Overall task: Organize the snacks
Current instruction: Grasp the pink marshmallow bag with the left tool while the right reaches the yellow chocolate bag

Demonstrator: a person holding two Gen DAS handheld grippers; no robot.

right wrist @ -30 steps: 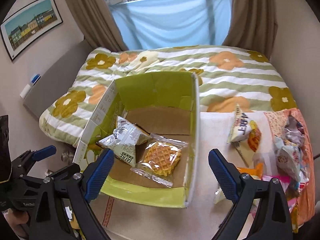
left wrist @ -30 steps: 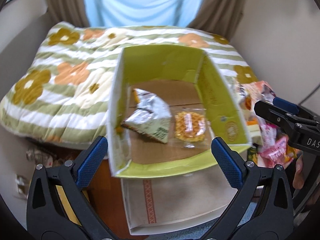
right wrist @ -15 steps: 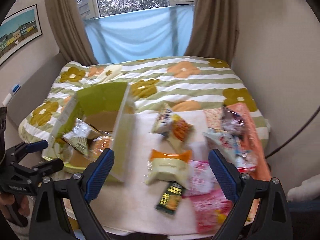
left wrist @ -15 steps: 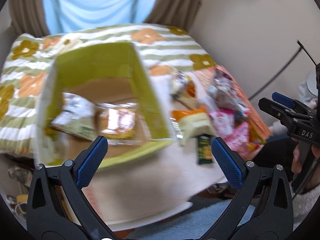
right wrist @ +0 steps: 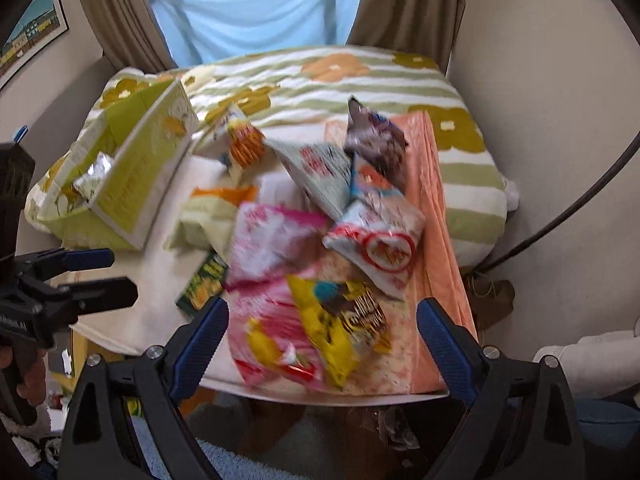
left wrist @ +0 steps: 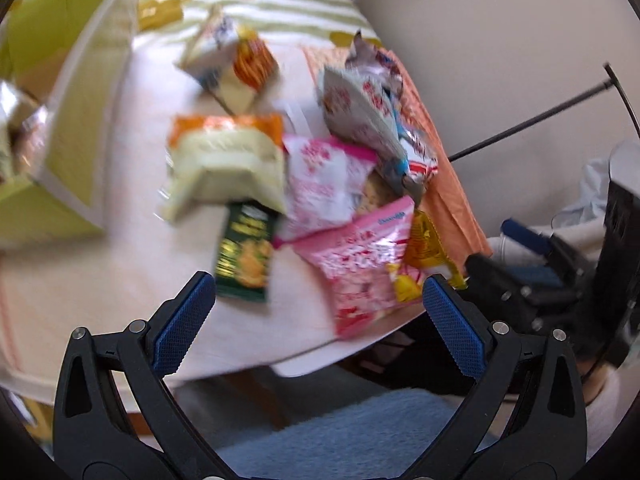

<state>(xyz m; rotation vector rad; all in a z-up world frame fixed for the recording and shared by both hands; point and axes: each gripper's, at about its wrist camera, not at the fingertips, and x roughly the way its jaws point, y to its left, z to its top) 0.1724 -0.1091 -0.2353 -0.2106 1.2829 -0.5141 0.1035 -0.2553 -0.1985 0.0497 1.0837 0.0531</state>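
Observation:
A pile of snack packets lies on the small table [left wrist: 132,276]: a dark green packet [left wrist: 244,254], a cream and orange bag [left wrist: 228,164], pink bags [left wrist: 356,264], a yellow packet [right wrist: 336,324] and a red-ringed white bag [right wrist: 380,240]. A green cardboard box [right wrist: 136,184] stands at the table's left with a silver packet [right wrist: 90,176] inside. My left gripper [left wrist: 318,316] is open and empty above the table's front edge, near the green and pink packets. My right gripper [right wrist: 322,340] is open and empty over the yellow and pink packets.
A flowered, striped quilt [right wrist: 360,80] covers the bed behind the table. An orange cloth [right wrist: 436,216] lies under the pile at the right. A wall and a black cable [right wrist: 580,200] are on the right. Curtains and a window are at the back.
Both grippers have swung right, from facing the green box to facing the snack pile, and moved closer to it. Both stay open and empty.

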